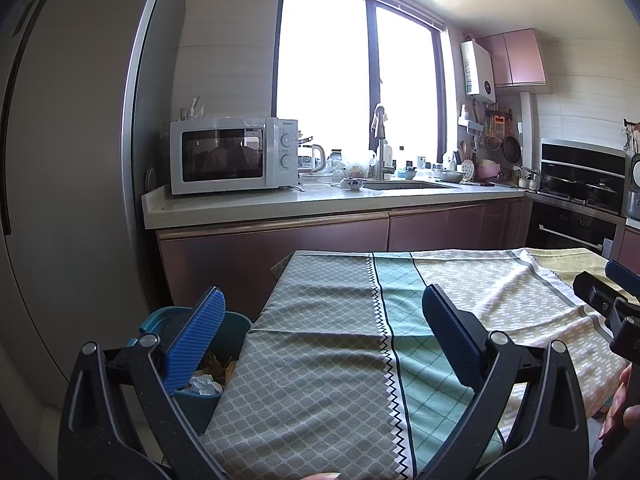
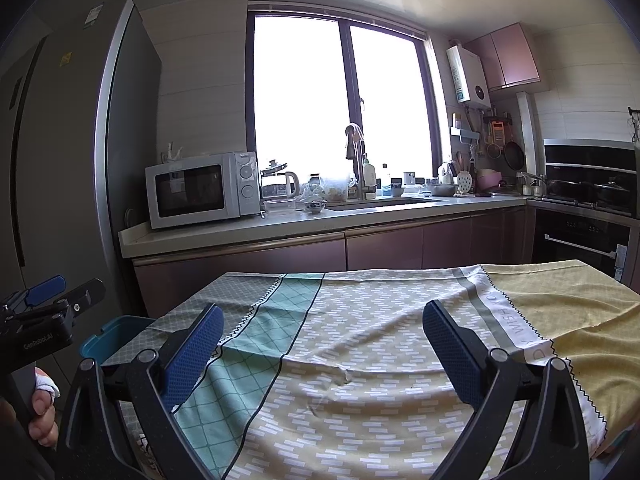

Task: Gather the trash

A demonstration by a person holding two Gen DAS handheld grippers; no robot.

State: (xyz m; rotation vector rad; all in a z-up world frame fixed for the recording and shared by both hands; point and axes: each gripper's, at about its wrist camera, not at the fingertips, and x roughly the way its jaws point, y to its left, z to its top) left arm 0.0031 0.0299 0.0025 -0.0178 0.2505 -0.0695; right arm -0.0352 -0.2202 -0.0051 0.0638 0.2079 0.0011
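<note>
Left wrist view: the left gripper [image 1: 322, 326] hangs spread and empty; crumpled trash [image 1: 206, 384] lies inside the teal bin [image 1: 160, 320] at eight o'clock.

Right wrist view: the right gripper [image 2: 322, 334] gapes empty above the tablecloth [image 2: 360, 320]; a low sweep could snag its folds.

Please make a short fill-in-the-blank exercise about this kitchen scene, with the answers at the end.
1. Both hand-held grippers, left and right, have their fingers ____.
2. The teal bin holds crumpled ____.
3. The bin stands beside the left edge of the ____, which a patterned tablecloth covers.
4. The white microwave stands on the ____.

Answers: open; paper; table; counter
</note>
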